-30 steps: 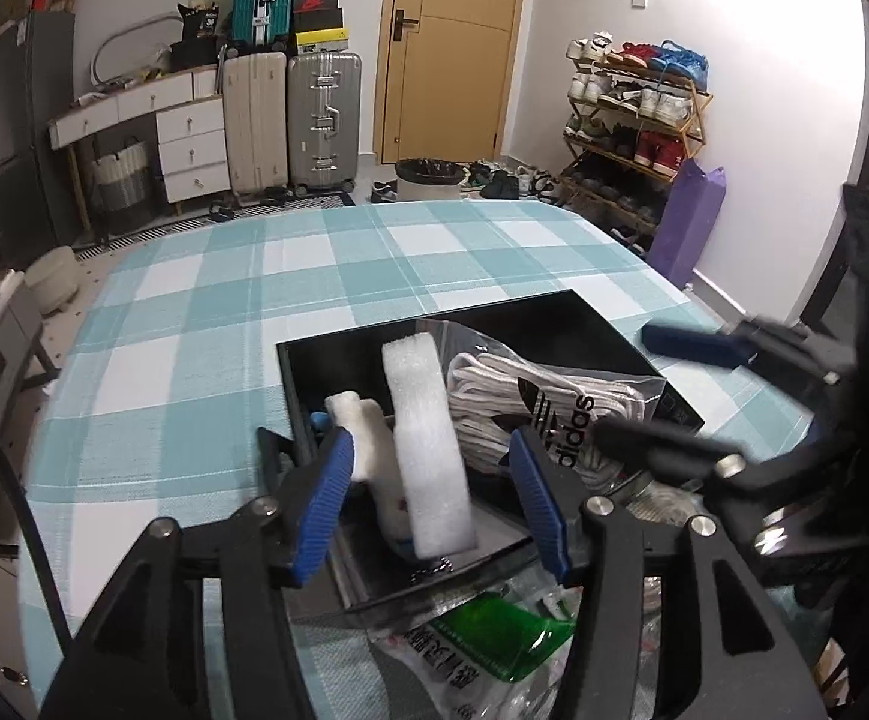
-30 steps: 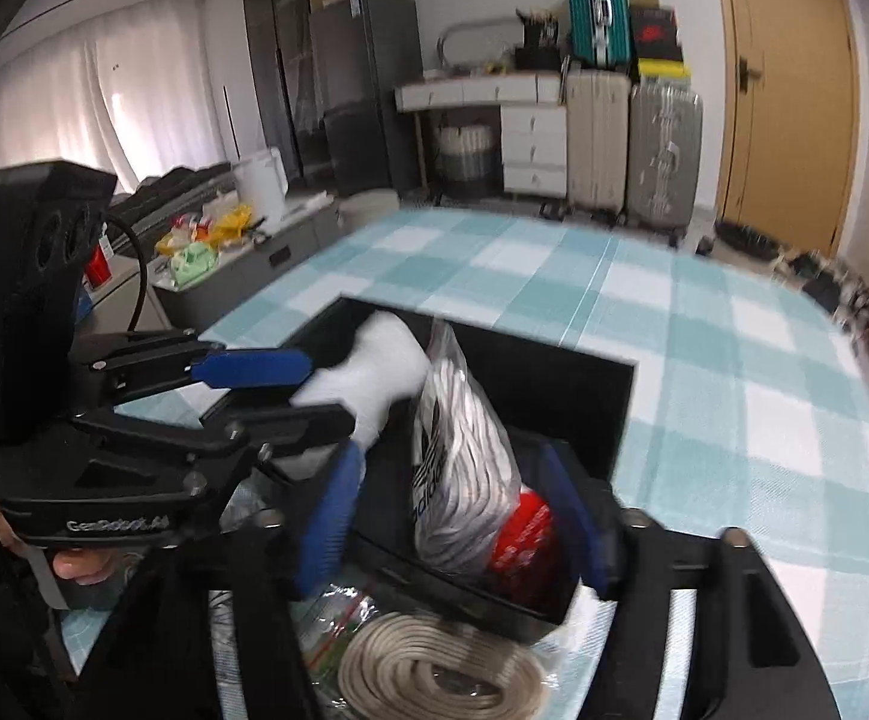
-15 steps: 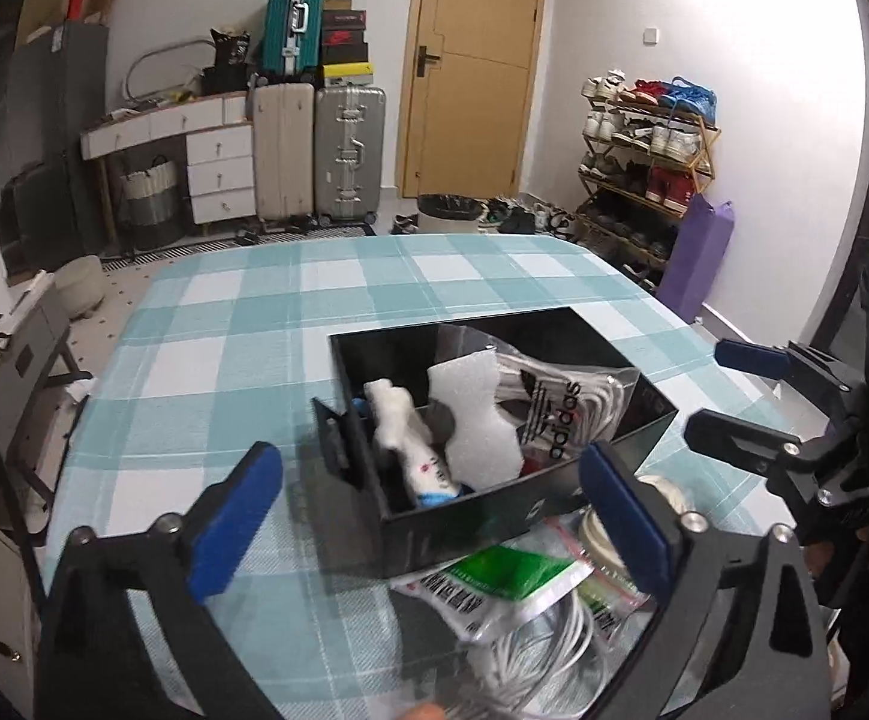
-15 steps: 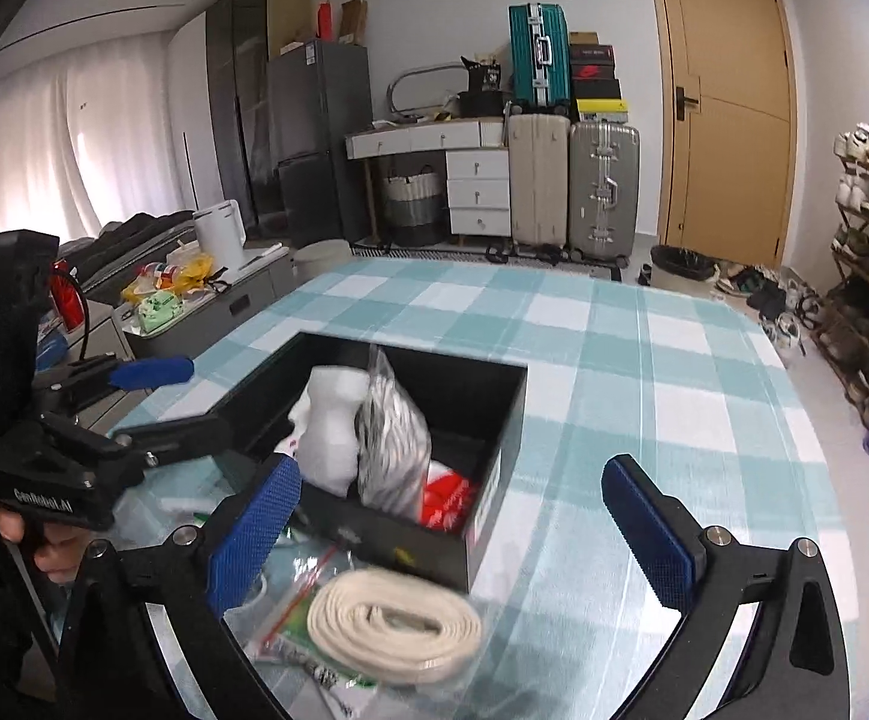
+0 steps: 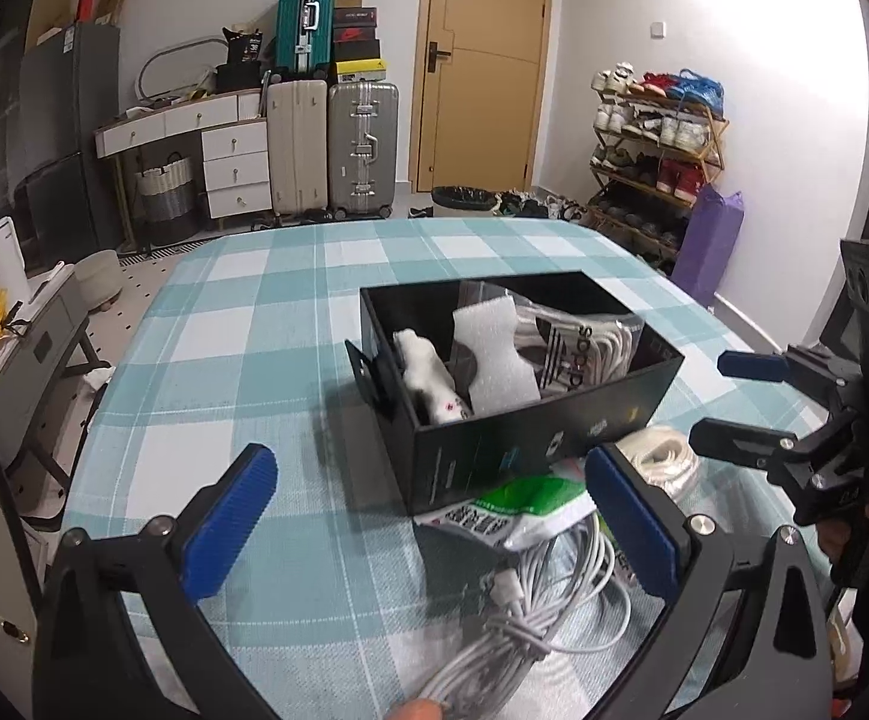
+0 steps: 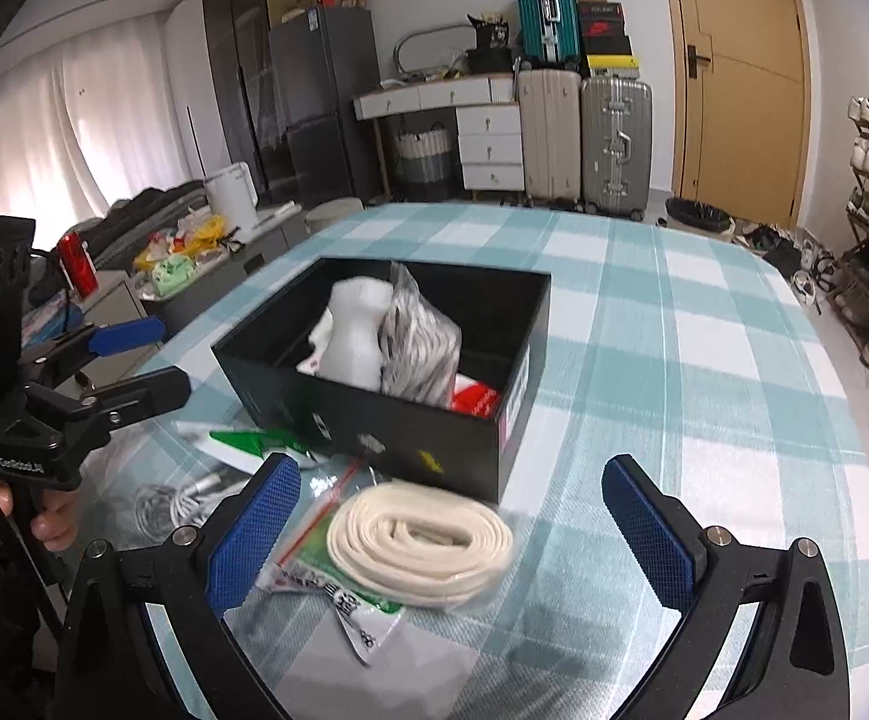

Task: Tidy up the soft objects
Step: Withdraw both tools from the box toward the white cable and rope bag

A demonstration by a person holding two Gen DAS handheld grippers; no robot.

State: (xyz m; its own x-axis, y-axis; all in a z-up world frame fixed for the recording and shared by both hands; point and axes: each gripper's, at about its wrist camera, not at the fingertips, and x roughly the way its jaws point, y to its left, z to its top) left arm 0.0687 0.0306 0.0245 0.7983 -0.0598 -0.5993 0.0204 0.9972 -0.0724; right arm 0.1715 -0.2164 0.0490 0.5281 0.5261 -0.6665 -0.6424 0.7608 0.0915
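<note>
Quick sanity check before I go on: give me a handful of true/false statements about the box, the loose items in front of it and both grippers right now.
1. Both the left gripper and the right gripper are open and hold nothing. True.
2. The coiled cream strap lies inside the black box. False: it lies on the table in front of the box.
3. The white foam piece stands in the box beside the bagged adidas item. True.
4. The bundle of white cable is already in the box. False: it lies on the tablecloth, outside the box.
5. The box has a lid on. False: its top is open.
</note>
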